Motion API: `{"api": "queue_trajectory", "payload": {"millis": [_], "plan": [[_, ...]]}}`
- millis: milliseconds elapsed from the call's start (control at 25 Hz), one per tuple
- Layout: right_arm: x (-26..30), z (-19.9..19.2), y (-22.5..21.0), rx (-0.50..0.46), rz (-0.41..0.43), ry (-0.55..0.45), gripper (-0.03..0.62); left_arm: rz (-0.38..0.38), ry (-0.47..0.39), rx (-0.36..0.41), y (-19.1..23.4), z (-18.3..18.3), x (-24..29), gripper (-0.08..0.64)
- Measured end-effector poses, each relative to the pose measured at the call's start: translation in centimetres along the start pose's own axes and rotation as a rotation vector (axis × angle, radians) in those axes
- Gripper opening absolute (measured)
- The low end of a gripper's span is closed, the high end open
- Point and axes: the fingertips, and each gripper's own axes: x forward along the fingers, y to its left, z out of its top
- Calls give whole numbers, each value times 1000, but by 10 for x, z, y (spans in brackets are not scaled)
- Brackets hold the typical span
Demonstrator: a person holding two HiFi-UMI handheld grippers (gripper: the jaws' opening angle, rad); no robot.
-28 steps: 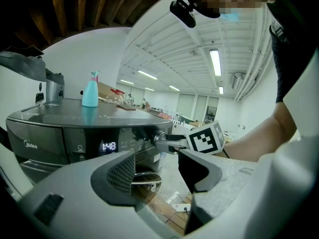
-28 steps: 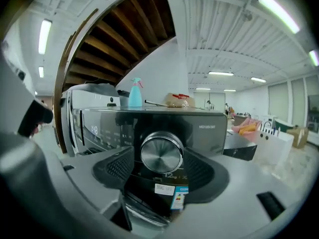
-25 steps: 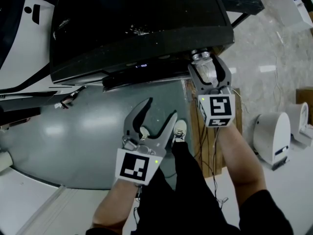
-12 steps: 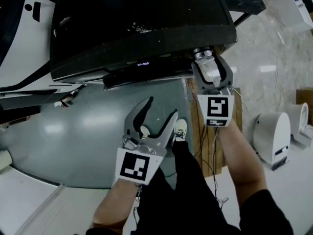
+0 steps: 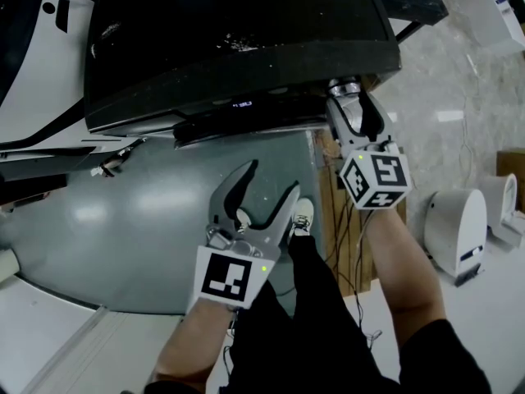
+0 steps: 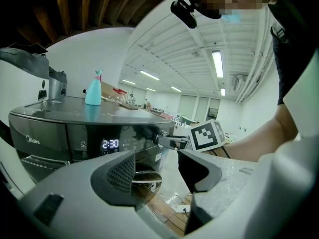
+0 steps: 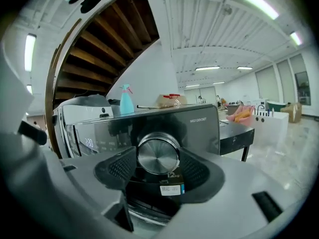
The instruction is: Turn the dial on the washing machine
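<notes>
I have the right gripper point(image 7: 159, 164) closed on the dial point(image 7: 158, 154). Its jaws have just been closing, and the 2 ribbed pads point(image 7: 121, 167) now press against the dial's left and right sides. The dial is a brushed-metal knob at the right end of the washing machine point(image 5: 230, 48) control panel, close to the machine's front right corner. In the head view it pokes out just under the top's front edge, with the right gripper's marker cube point(image 5: 376, 180) tilted on one corner below it.

The left gripper point(image 5: 269, 189) is wide open with nothing between its jaws. It hangs in front of the grey round door point(image 5: 148, 220), below the middle of the panel and well apart from the dial. Its own view looks along the front of the machine, where the lit display point(image 6: 110, 144) reads 2:30, left of the dial along the panel.

1 teal spray bottle point(image 6: 93, 88) stands upright on the machine's top, towards the back edge.
</notes>
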Motion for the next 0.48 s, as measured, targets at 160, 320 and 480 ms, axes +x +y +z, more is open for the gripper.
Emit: {"api": "queue_trajectory", "payload": {"millis": [160, 320, 480], "plan": [[0, 0, 0, 0, 5, -6, 272, -2, -1, 2, 0, 1, 1, 250], [-1, 0, 2, -51, 5, -6, 283, -4, 2, 1, -1, -1, 2, 250], [-2, 1, 8, -143, 8, -4, 301, -4, 1, -2, -1, -2, 2, 250]]}}
